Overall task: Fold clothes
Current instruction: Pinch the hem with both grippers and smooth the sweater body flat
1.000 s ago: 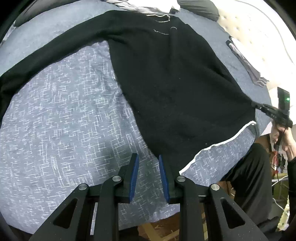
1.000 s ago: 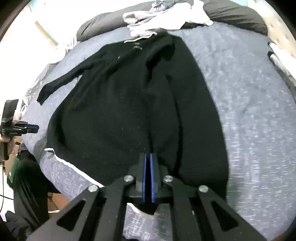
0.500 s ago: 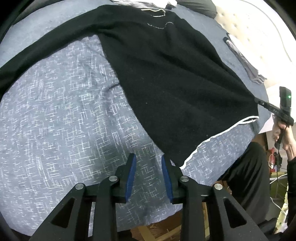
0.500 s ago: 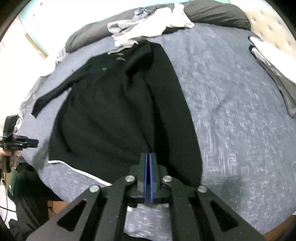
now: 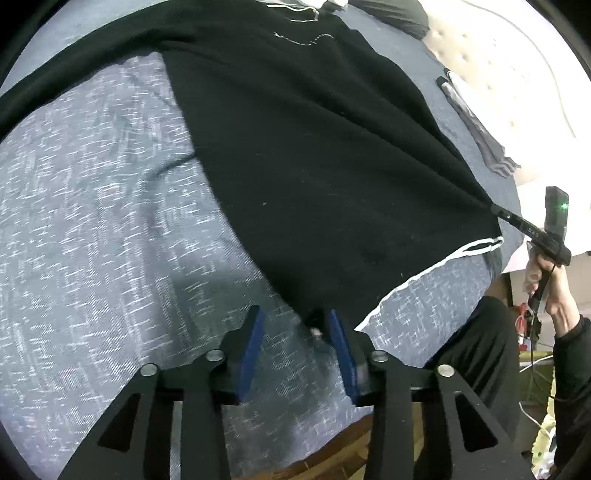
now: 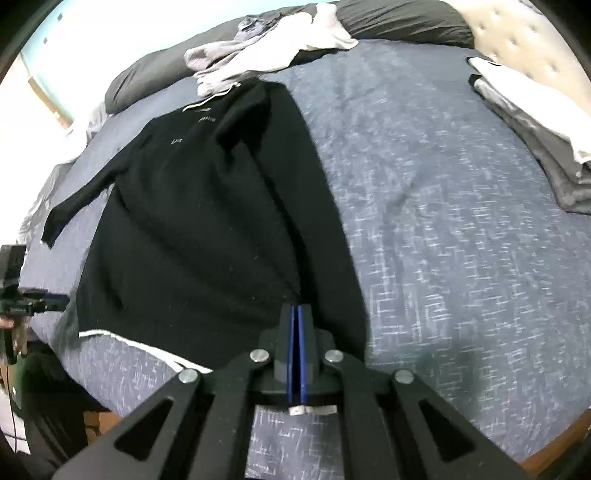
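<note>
A black long-sleeved sweater with a white hem band lies spread on the blue-grey bedspread. My left gripper is open, its blue pads either side of the sweater's near hem corner. My right gripper is shut on the sweater's hem at the other side, where the right part is folded inward as a long strip. The right gripper also shows at the right of the left wrist view, pulling the cloth taut. One sleeve lies stretched out to the left.
A pile of grey and white clothes and dark pillows lie at the head of the bed. Folded grey and white garments lie at the right by the tufted headboard. The bed's wooden edge is just below.
My left gripper moved in to the sweater's hem corner and its jaws opened wider. My right gripper, still shut on the hem, drew the cloth tauter.
</note>
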